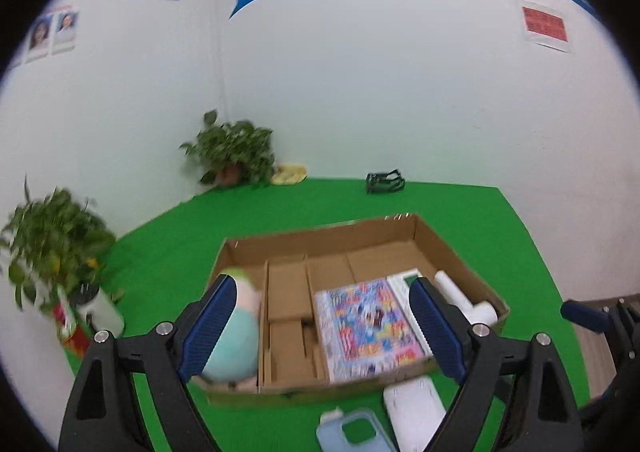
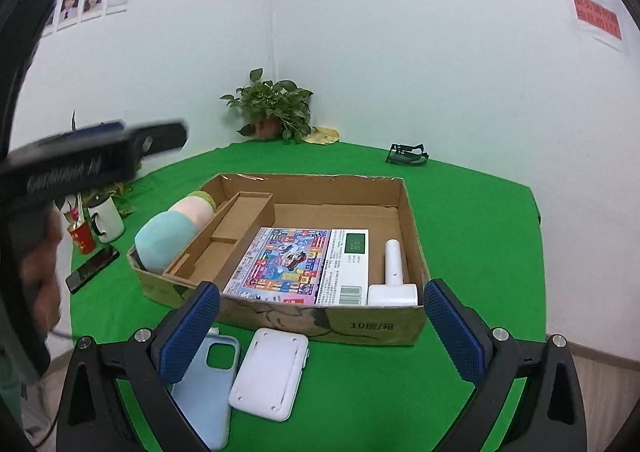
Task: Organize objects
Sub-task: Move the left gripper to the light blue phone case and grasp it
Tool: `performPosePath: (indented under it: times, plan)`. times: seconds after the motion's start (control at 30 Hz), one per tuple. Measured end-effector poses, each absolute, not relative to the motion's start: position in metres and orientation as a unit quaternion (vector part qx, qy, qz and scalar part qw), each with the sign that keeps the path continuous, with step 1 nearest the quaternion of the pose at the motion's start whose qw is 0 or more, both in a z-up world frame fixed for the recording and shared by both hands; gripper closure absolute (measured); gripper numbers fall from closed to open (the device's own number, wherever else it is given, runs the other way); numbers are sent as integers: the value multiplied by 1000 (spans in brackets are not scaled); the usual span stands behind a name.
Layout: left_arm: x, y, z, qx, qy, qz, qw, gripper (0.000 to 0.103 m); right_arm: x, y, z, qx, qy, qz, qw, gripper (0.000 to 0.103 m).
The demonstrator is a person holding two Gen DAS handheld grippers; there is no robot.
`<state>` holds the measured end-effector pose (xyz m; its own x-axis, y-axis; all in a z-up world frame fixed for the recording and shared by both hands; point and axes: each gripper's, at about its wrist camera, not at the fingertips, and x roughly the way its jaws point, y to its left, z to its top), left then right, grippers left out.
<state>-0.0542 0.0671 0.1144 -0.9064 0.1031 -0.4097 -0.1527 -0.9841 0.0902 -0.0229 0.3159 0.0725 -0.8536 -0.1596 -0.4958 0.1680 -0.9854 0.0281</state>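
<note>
A cardboard box (image 2: 376, 326) (image 1: 436, 242) with dividers sits on the green table. In it lie a pastel plush roll (image 2: 172, 230) (image 1: 236, 348) at the left, a colourful printed box (image 2: 296, 266) (image 1: 366, 326) in the middle and a white handheld device (image 2: 394, 276) (image 1: 464, 298) at the right. In front of the box lie a light blue phone case (image 2: 208, 384) (image 1: 352, 434) and a white flat device (image 2: 272, 372) (image 1: 414, 412). My left gripper (image 1: 320, 328) is open and empty above the box's near side. My right gripper (image 2: 320, 332) is open and empty above the case and flat device.
Potted plants stand at the back corner (image 2: 276, 108) and the left edge (image 1: 52, 244). A white mug (image 2: 106, 218), a red cup (image 2: 82, 238) and a black phone (image 2: 92, 268) lie left of the box. A black object (image 2: 406, 154) lies at the back. The table edge (image 2: 538, 252) drops at the right.
</note>
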Motion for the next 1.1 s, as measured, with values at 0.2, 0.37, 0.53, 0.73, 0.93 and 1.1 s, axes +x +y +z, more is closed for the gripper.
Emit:
performPosePath:
  times: [0.2,0.37,0.53,0.73,0.93,1.1]
  plan:
    - [-12,34,83,-242,15,969,46,15,2,304,84,298,42,-949,92,1]
    - [-3,28,71,-263,-7,964,35,15,3,295,70,307,46,-946,98,1]
    - [-8,27,65,-270,-6,963,21,16,5,290,59,313,69,-942,98,1]
    - [-15,30,60,-275,-3,961,39,95,3,298,56,315,51,-941,109,14]
    - [-30,24,51,-305,-23,951,41,77,1,304,53,305,7,-941,145,39]
    - [-39,5,32,-340,-49,939,32,16,-10,299,45,297,6,-943,150,0]
